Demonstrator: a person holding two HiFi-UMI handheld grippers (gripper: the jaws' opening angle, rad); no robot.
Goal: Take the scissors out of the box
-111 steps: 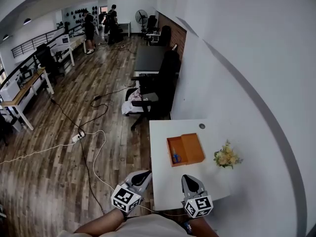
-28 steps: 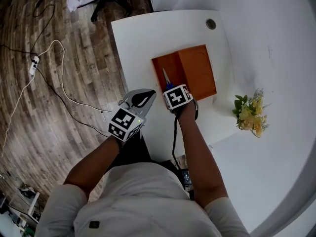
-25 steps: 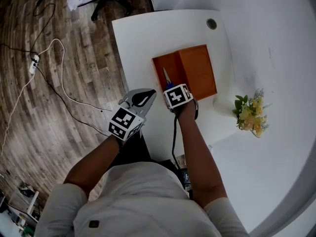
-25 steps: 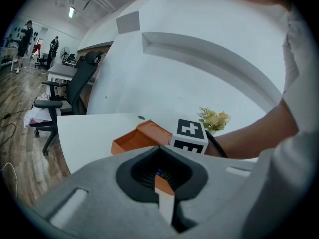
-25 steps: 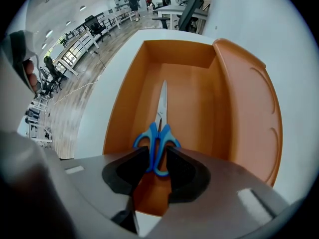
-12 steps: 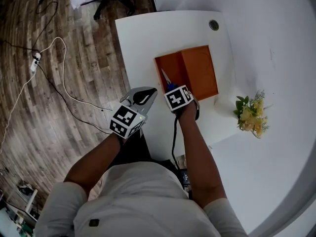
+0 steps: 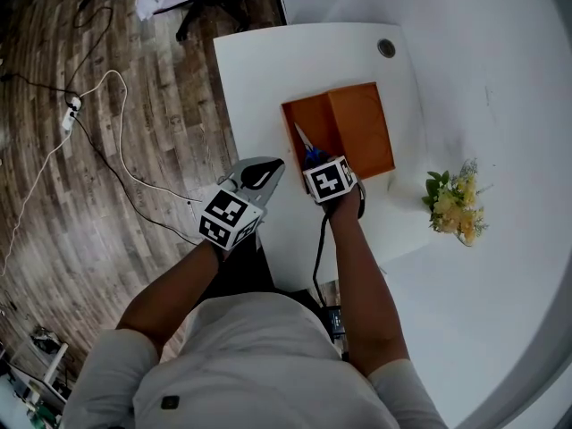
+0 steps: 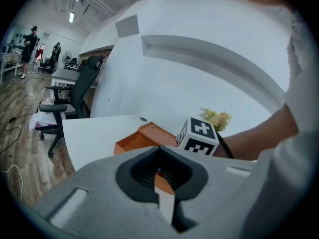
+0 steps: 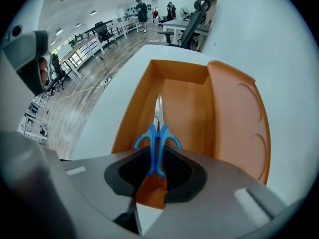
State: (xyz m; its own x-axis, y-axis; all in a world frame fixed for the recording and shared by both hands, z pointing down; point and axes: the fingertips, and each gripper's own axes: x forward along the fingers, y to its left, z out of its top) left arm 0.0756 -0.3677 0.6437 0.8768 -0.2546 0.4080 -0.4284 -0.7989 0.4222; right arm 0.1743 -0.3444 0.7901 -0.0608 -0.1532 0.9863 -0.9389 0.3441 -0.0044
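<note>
Nearest, the person's white shirt fills the bottom of the head view, with both bare forearms reaching up toward the white counter. The left gripper hovers at the counter's near left edge, partly over the wooden floor. Its jaws are clenched tip to tip with nothing between them. Just to its right, the right gripper points straight down into the near end of the orange box, its marker cube facing up. Its jaws have just been closing and now grasp the blue handles of the scissors, which stand between the dark pads. The scissors are inside the box's deeper left compartment, with the metal blades pointing away from the person along its floor, near the left wall. Whether the scissors are lifted off the floor of the box cannot be told. The box's flat lid lies open on the right, joined to that compartment. A small bunch of yellow flowers sits on the counter, well apart to the right of the box. Farther on, a round cable hole sits near the counter's far edge. On the floor to the left, a white cable runs to a power strip. A dark office chair stands beyond the counter, and people stand at the far end of the room.
</note>
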